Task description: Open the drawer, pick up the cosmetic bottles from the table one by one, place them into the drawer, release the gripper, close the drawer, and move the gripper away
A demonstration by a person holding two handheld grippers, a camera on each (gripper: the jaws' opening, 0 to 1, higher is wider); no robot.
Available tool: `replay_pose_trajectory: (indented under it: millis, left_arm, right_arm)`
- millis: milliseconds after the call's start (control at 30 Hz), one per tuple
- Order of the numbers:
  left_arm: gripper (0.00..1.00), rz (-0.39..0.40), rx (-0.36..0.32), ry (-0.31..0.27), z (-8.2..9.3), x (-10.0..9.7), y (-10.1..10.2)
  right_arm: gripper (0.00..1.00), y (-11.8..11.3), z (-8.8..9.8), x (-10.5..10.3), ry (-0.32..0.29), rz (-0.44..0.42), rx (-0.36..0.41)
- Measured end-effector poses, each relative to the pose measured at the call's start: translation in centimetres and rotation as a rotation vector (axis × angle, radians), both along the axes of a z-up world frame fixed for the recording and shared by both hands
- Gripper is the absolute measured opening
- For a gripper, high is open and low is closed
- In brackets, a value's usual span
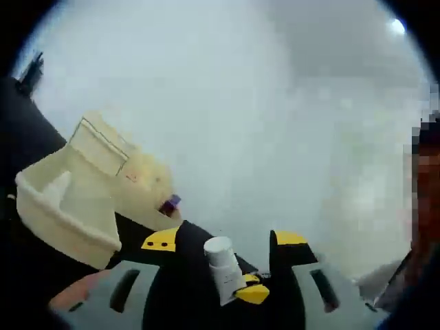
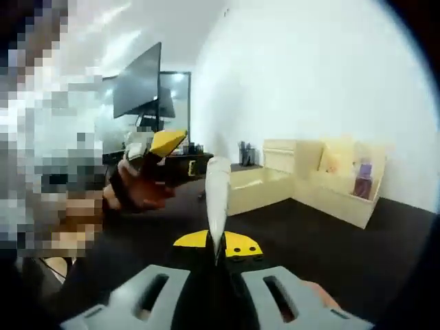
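L gripper view: left gripper (image 1: 227,258) jaws apart, yellow-tipped; white cosmetic bottle (image 1: 224,269) sits between them, leaning toward the right jaw, cap up; whether the jaws actually pinch it — can't tell; cream organiser (image 1: 103,179) up-left on the black table (image 1: 27,137), its drawer (image 1: 65,213) pulled out & open, small purple item (image 1: 170,203) at organiser's near edge.

R gripper view: right gripper (image 2: 216,249) jaws together, clamped on a slim white tube (image 2: 218,203) standing upright betw. the tips; other gripper's yellow tip (image 2: 167,142) at left, held in a hand (image 2: 134,189); organiser (image 2: 323,175) across the table, drawer (image 2: 254,184) open; dark monitor (image 2: 137,86) behind.
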State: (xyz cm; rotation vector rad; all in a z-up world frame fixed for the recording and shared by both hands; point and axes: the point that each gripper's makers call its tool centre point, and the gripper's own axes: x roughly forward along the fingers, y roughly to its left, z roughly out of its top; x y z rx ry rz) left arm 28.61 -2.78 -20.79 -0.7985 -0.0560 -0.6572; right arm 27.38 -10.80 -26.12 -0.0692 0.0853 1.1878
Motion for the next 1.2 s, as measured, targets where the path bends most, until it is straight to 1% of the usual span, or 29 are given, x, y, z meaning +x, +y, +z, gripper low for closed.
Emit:
replay_pose_trajectory:
  millis: [33, 67, 133, 167, 200, 233, 267, 300, 333, 367, 400, 433, 467, 500, 533, 567, 600, 667, 700, 733, 767, 800, 867, 900, 933, 967, 1067, 1167, 1200]
  left_arm:
    - [0.47, 0.044, -0.017, -0.001, -0.1, 0.1, 0.3]
    - [0.47, 0.074, -0.017, 0.03, -0.6, 0.2, 0.3]
    - [0.47, 0.135, 0.018, 0.038, -0.9, 0.6, 1.0]
    - [0.47, 0.173, 0.045, 0.055, -1.4, 0.8, 1.0]
    - [0.47, 0.163, 0.041, 0.053, -1.4, 0.7, 0.2]
    - [0.47, 0.161, 0.041, 0.056, -1.5, 0.7, -0.1]
    - [0.48, 0.112, 0.009, 0.051, -1.2, 0.3, -1.0]
    - [0.51, 0.077, -0.042, 0.048, -0.9, 0.1, -1.7]
    - [0.56, 0.059, -0.073, 0.065, -0.9, 0.2, -2.2]
    - [0.6, 0.057, -0.075, 0.071, -1.1, 0.4, -2.5]
    - [0.62, 0.051, -0.074, 0.091, -1.4, 0.6, -2.9]
    - [0.61, 0.053, -0.082, 0.105, -1.4, 1.0, -2.7]
    - [0.59, 0.049, -0.097, 0.134, -1.8, 1.3, -3.0]
    - [0.58, 0.052, -0.093, 0.173, -2.4, 1.5, -3.3]
    - [0.57, 0.054, -0.09, 0.184, -2.6, 1.7, -3.3]
    - [0.55, 0.05, -0.105, 0.192, -2.7, 1.8, -3.6]
    - [0.51, 0.039, -0.126, 0.222, -3.1, 1.9, -3.8]
    - [0.45, -0.007, -0.165, 0.28, -3.8, 1.9, -4.6]
    - [0.44, -0.012, -0.163, 0.287, -4.0, 2.0, -4.9]
    - [0.42, 0.001, -0.16, 0.288, -4.0, 2.1, -4.8]
    - [0.39, 0.032, -0.161, 0.28, -3.9, 2.2, -4.4]
    - [0.35, 0.034, -0.192, 0.283, -3.8, 2.1, -4.3]
    - [0.35, 0.011, -0.222, 0.286, -3.6, 2.0, -4.8]
    - [0.35, 0.002, -0.258, 0.299, -3.6, 2.0, -4.9]
    - [0.35, -0.004, -0.264, 0.297, -3.7, 2.0, -5.2]
    - [0.35, -0.011, -0.254, 0.3, -3.9, 2.0, -5.5]
    - [0.3, -0.004, -0.232, 0.303, -4.0, 1.7, -5.7]
    - [0.3, -0.008, -0.28, 0.321, -4.2, 1.8, -5.5]
    - [0.29, -0.007, -0.28, 0.32, -4.2, 1.8, -5.5]
  right_arm:
    - [0.03, 0.0, 0.1, -0.1, -0.01, -0.005, 0.007]
    - [0.03, 0.0, 0.3, -0.1, -0.021, -0.01, 0.017]
    - [0.03, -0.1, 0.6, -0.1, -0.028, -0.024, 0.035]
    - [0.03, -0.1, 0.7, 0.0, -0.033, -0.033, 0.045]
    - [0.03, -0.2, 0.8, 0.2, -0.038, -0.043, 0.048]
    - [0.03, -0.3, 0.8, 0.3, -0.044, -0.053, 0.048]
    - [0.03, -0.4, 0.9, 0.5, -0.05, -0.065, 0.048]
    - [0.03, -0.6, 1.0, 0.8, -0.059, -0.084, 0.051]
    - [0.03, -0.8, 0.9, 1.0, -0.062, -0.093, 0.043]
    - [0.03, -0.9, 0.9, 1.2, -0.076, -0.106, 0.042]
    - [0.03, -1.0, 0.9, 1.4, -0.092, -0.113, 0.036]
    - [0.03, -1.1, 0.8, 1.5, -0.097, -0.115, 0.033]
    - [0.03, -1.1, 0.8, 1.5, -0.103, -0.118, 0.025]
    - [0.03, -1.1, 0.7, 1.5, -0.11, -0.126, 0.022]
    - [0.03, -1.1, 0.7, 1.5, -0.11, -0.129, 0.018]
    - [0.03, -1.1, 0.7, 1.5, -0.109, -0.13, 0.015]
    - [0.03, -1.1, 0.7, 1.5, -0.116, -0.134, 0.011]
    - [0.03, -1.1, 0.5, 1.4, -0.123, -0.13, 0.002]
    - [0.03, -1.1, 0.5, 1.3, -0.127, -0.131, 0.001]
    - [0.03, -1.0, 0.4, 1.2, -0.133, -0.133, -0.008]
    - [0.03, -1.1, 0.4, 1.2, -0.146, -0.139, -0.013]
    - [0.03, -1.0, 0.4, 1.1, -0.16, -0.138, -0.019]
    - [0.03, -1.1, 0.5, 1.1, -0.18, -0.146, -0.024]
    - [0.03, -1.1, 0.5, 1.0, -0.19, -0.149, -0.03]
    - [0.03, -1.1, 0.5, 1.0, -0.204, -0.151, -0.032]
    - [0.03, -1.1, 0.6, 1.0, -0.218, -0.154, -0.04]
    - [0.03, -1.1, 0.4, 1.0, -0.229, -0.154, -0.054]
    - [0.03, -1.1, 0.4, 1.0, -0.242, -0.157, -0.057]
    - [0.03, -1.1, 0.4, 0.9, -0.246, -0.158, -0.059]
